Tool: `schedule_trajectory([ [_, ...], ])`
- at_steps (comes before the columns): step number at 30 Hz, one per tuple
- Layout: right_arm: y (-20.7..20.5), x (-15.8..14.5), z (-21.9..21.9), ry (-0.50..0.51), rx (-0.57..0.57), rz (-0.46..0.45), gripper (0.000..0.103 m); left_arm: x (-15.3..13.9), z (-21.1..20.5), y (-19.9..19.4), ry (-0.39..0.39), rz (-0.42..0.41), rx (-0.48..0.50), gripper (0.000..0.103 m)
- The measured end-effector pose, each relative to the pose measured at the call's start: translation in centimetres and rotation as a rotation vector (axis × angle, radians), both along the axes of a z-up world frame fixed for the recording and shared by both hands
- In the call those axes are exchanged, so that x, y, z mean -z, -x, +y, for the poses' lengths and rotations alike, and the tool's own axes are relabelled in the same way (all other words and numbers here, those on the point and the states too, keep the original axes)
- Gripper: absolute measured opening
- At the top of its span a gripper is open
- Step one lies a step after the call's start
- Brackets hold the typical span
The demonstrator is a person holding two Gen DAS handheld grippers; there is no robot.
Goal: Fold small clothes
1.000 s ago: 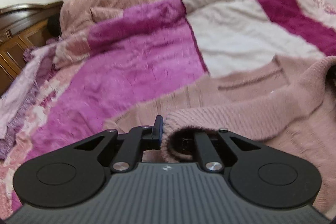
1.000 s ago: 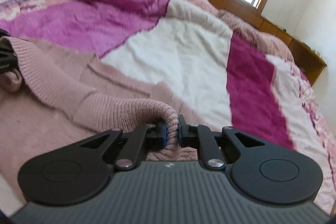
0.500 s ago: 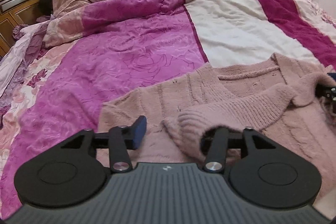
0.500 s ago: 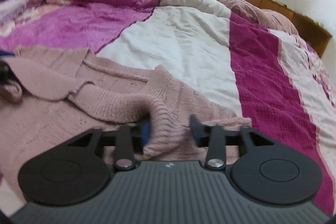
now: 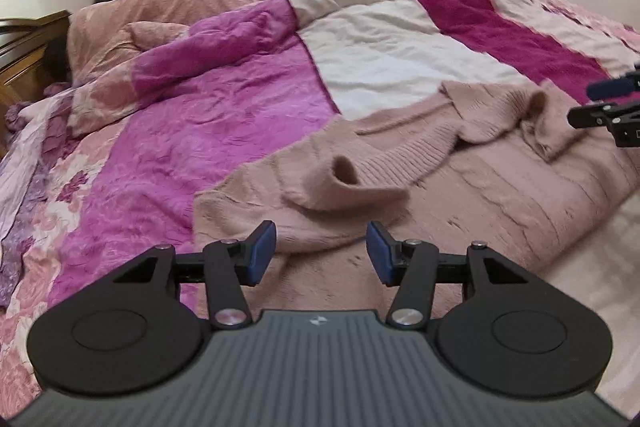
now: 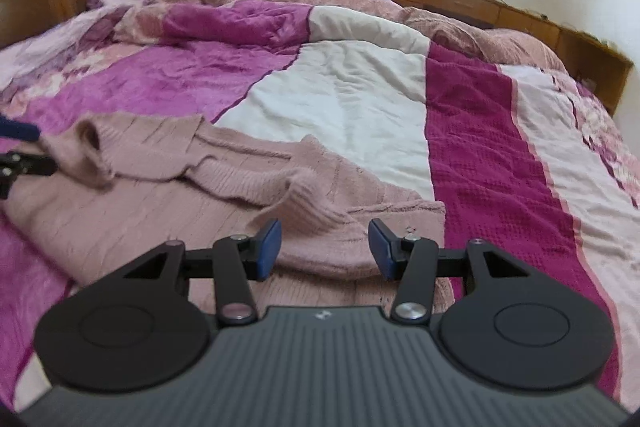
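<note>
Just ahead of my left gripper (image 5: 321,253) and right gripper (image 6: 324,249), both released and holding nothing, the pink sweater (image 5: 460,195) lies on the bed quilt (image 5: 224,115), sleeves folded in. I judge the hem fold comes next.

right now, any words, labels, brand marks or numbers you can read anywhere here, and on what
No readable words or numbers in either view.
Small pale emblem on the left tool housing: a symbol, not letters.
Same emblem on the right tool housing: no text.
Pink knitted sweater: no tag or label showing.
Patchwork quilt: floral print only, no writing.
</note>
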State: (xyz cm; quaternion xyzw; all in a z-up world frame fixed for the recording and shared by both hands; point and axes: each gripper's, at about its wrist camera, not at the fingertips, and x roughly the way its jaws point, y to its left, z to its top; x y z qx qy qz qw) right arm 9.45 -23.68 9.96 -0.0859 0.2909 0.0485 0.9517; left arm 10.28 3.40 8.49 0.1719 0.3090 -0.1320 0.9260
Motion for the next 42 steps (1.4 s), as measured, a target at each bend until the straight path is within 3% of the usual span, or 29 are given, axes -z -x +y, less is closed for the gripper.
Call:
schedule_trajectory([
  [7,-0.5,1.5,1.3,0.085,-0.094,0.031,0.051,2.5,-2.2,-1.5,-0.077,0.017,0.062,0.058],
  [10,-1.1,2.5,1.9,0.167,-0.095,0.040,0.051,3.5,-2.9,-2.0,-0.141,-0.047,0.049,0.058],
  [11,-1.3,2.7,2.0,0.179,-0.102,0.037,0.050,3.8,-3.0,-2.2,-0.162,-0.068,0.036,0.054],
  [13,-1.5,2.9,2.0,0.182,-0.102,0.023,0.048,4.2,-3.0,-2.6,-0.166,-0.073,0.013,0.030],
  [14,-1.6,2.8,1.9,0.181,-0.098,0.017,0.031,4.2,-2.8,-2.9,-0.157,-0.066,-0.002,0.015],
  [15,-1.8,2.7,1.9,0.191,-0.089,0.012,0.016,4.0,-2.5,-3.2,-0.139,-0.062,-0.022,0.012],
  [17,-2.1,2.3,1.7,0.200,-0.062,-0.026,0.013,3.4,-1.7,-3.6,-0.112,-0.082,-0.057,0.011],
  [20,-3.1,1.4,0.5,0.173,0.003,-0.058,0.013,2.5,-0.2,-4.8,-0.107,-0.126,-0.144,0.010],
  [23,-5.0,0.8,-1.3,0.109,0.095,-0.051,0.013,1.9,1.8,-6.8,-0.075,-0.118,-0.252,0.012],
  [28,-6.8,0.6,-5.0,-0.074,0.294,0.001,0.018,1.5,4.0,-8.7,-0.055,-0.095,-0.401,0.031],
  [32,-5.7,0.6,-5.7,-0.080,0.319,-0.019,0.036,1.3,4.5,-8.2,-0.056,-0.098,-0.399,0.042],
  [38,-4.5,1.0,-5.0,-0.071,0.262,0.004,0.038,0.8,3.9,-6.6,-0.031,-0.107,-0.366,0.043],
  [42,-3.8,1.6,-4.3,-0.095,0.226,0.027,0.038,1.0,3.0,-5.9,-0.005,-0.087,-0.276,0.043],
])
